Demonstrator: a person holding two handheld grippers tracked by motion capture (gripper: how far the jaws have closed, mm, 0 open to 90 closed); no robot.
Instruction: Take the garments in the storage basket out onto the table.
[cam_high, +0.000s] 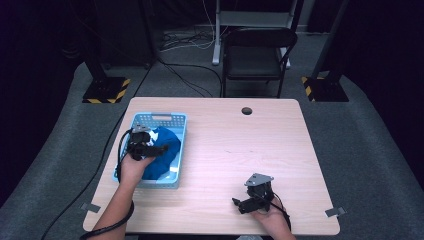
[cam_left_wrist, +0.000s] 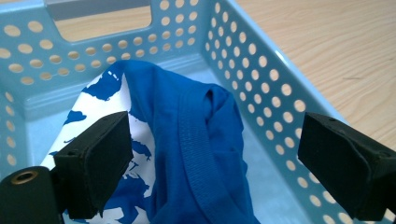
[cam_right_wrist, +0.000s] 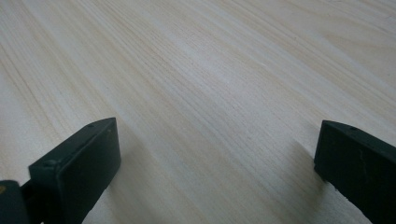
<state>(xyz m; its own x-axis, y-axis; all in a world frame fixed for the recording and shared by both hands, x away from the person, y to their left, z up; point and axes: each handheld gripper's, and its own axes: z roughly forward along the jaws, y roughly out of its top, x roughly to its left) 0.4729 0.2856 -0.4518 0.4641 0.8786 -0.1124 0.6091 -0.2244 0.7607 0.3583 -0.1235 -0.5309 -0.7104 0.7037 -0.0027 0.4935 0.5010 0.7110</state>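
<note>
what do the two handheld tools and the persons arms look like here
Both tools are black. The left tool trails a black cable that loops down along the forearm. The right tool carries a grey three-cornered plate on top, with a black cable near the wrist. Each has two blocky, flat-faced black jaws, seen in both gripper views. The forearms are bare, no sleeves in view.

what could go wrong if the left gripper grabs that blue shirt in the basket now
1. The left gripper is open over the blue shirt, bunched in the light blue basket; a shallow pinch may catch only the collar and slip.
2. The basket looks light, so lifting the cloth might drag or tip it.
3. The right gripper hovers open over the table, too far to steady the basket.
</note>
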